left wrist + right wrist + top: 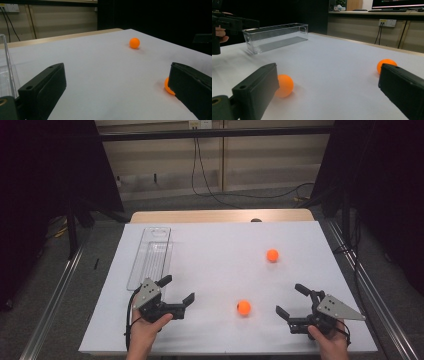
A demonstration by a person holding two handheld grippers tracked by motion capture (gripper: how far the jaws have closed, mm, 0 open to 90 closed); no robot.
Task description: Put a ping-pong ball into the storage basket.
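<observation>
Two hands come in over the near edge of the tabletop (pixel 210 245), each holding a gripper. Left gripper (pixel 178 290) sits near the near left corner, its jaws spread wide with nothing between them; in the left gripper view the bare white surface lies between the two black jaws. Right gripper (pixel 291 301) sits near the near right corner, likewise released, jaws wide apart and holding nothing.

Between the two grippers, close to the near edge and about midway along it, lies the near ball (pixel 243 307), orange, resting on the tabletop and apart from both grippers. In the right gripper view it shows just behind that gripper's left jaw; whether the jaw touches it cannot be told from there, though the high view shows a gap. In the left gripper view it peeks out from behind the right jaw.

A second orange ball, the far ball (pixel 272 255), rests farther in, toward the right edge, well apart from the first.

Along the left edge lies a clear bin (pixel 150 257), long and narrow, its near end just beside the left gripper.
</observation>
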